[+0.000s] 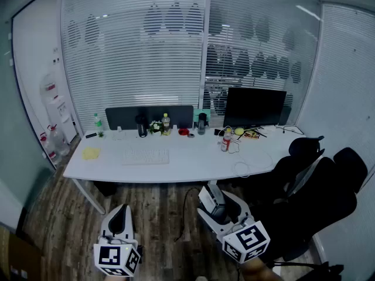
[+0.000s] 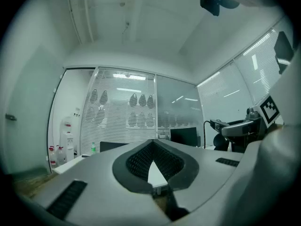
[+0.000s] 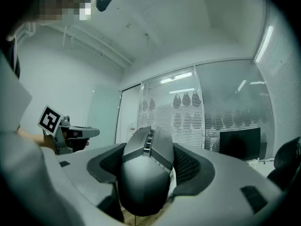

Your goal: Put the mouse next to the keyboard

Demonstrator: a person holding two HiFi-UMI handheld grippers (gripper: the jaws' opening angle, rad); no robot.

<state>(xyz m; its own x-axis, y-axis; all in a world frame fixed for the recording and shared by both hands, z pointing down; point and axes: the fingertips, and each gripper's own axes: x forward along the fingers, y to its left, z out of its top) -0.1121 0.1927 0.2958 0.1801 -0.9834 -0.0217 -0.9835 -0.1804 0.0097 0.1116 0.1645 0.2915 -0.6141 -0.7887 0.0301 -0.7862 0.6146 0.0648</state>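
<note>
The right gripper (image 1: 218,204) pinches the dark grey, hard plastic corded mouse (image 3: 146,173) by its flanks, well short of the white desk (image 1: 193,167). It is probably light, rigid and slick, and its cable may drag. The left gripper (image 1: 120,222) is pressed together, empty.

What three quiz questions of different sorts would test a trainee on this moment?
1. Multiple choice: what sits between the fingers of the right gripper? A) a bottle B) the mouse C) nothing
2. True or false: the keyboard lies on the floor under the desk.
3. Short answer: which gripper has its fingers together with nothing between them?

Key
1. B
2. False: it lies on the desk top.
3. The left gripper.
</note>
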